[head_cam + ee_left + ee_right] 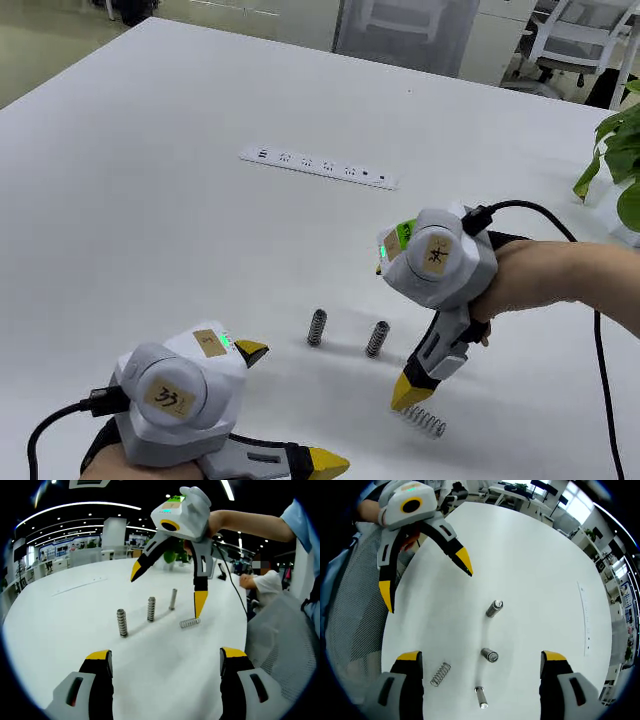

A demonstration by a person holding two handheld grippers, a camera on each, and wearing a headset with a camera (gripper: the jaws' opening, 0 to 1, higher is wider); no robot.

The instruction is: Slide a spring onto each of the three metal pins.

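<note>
So the right hand-held gripper (167,589) is spread wide and holding nothing, with one yellow tip just beside the loose spring (190,623) lying on the counter (60,625). Left hand-held gripper (165,655) is wide open too, empty. Near pin (121,623) and middle pin (151,609) each wear a spring, far pin (173,599) is bare.

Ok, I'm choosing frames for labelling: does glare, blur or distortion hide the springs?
Head view: even light, soft shadows, loose spring sharp. Left gripper view: fisheye bends the table, ceiling lights glare, springs clear. Right gripper view: same bend, bare pin sharp.
</note>
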